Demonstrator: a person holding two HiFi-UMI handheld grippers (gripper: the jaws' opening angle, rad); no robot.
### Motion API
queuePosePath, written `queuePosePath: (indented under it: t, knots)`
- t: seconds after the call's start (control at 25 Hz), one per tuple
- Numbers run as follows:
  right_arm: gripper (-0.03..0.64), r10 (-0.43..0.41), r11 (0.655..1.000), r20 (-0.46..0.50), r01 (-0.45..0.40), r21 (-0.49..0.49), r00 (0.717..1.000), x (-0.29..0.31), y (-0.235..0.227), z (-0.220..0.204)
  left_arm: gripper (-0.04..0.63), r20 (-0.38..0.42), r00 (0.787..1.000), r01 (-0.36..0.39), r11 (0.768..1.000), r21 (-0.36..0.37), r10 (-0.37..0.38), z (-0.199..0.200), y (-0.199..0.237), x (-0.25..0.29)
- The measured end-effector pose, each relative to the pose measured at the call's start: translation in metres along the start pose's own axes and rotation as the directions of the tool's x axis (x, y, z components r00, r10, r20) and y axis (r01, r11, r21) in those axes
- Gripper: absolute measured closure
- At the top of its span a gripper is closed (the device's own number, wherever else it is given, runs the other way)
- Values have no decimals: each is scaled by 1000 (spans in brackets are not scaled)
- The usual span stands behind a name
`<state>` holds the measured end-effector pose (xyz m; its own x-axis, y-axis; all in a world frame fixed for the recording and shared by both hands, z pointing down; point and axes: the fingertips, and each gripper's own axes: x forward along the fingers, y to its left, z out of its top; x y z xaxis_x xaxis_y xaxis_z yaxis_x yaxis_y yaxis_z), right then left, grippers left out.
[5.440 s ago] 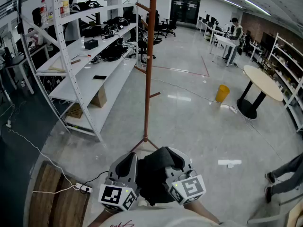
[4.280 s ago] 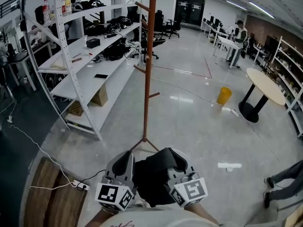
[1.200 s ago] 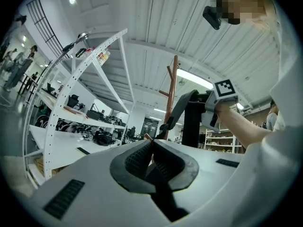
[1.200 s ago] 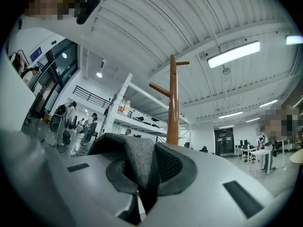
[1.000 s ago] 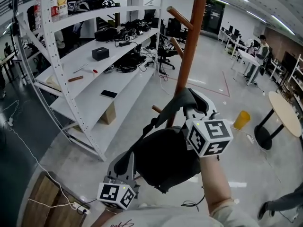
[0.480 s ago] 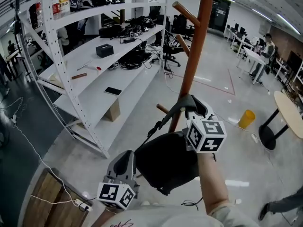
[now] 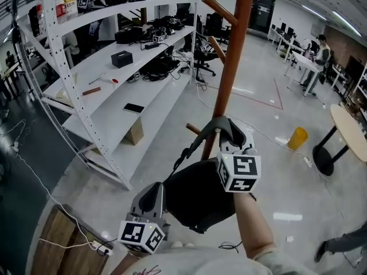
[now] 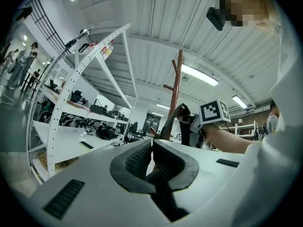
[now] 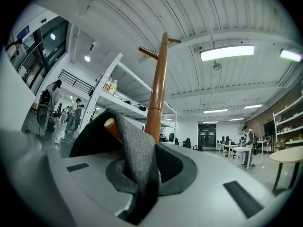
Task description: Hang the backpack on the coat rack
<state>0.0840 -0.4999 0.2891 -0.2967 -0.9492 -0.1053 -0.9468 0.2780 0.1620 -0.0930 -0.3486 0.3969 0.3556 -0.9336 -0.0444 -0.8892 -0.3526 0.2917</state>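
The black backpack (image 7: 198, 196) hangs between my two grippers, close to the brown coat rack pole (image 7: 232, 67). My right gripper (image 7: 230, 132) is shut on the pack's grey top strap (image 7: 211, 128), level with the rack's low peg (image 7: 193, 129). In the right gripper view the strap (image 9: 135, 145) runs through the jaws of the right gripper (image 9: 142, 167) and drapes over the peg's tip (image 9: 111, 125). My left gripper (image 7: 155, 191) stays low at the pack's lower left edge. In its own view the left gripper (image 8: 152, 148) is shut, with dark fabric pinched between the pads.
White metal shelving (image 7: 92, 90) loaded with gear stands left of the rack. Two higher pegs (image 7: 218, 7) stick out of the pole. A wooden board (image 7: 63, 234) and a cable lie at the lower left. A yellow bin (image 7: 298, 137) and a round table (image 7: 350, 136) are to the right.
A few seconds ago both grippers held the backpack low, away from the rack. Over the last second the right gripper sank with the strap to the low peg. The left gripper kept still.
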Motion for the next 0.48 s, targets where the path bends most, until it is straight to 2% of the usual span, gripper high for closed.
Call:
queuePosePath:
  t: [0.48]
  knots:
    - [575,-57,997,30,59,-57,998,-12,10,-12,571,-33,999,26,1000,-9,-26,-10,-1,-2]
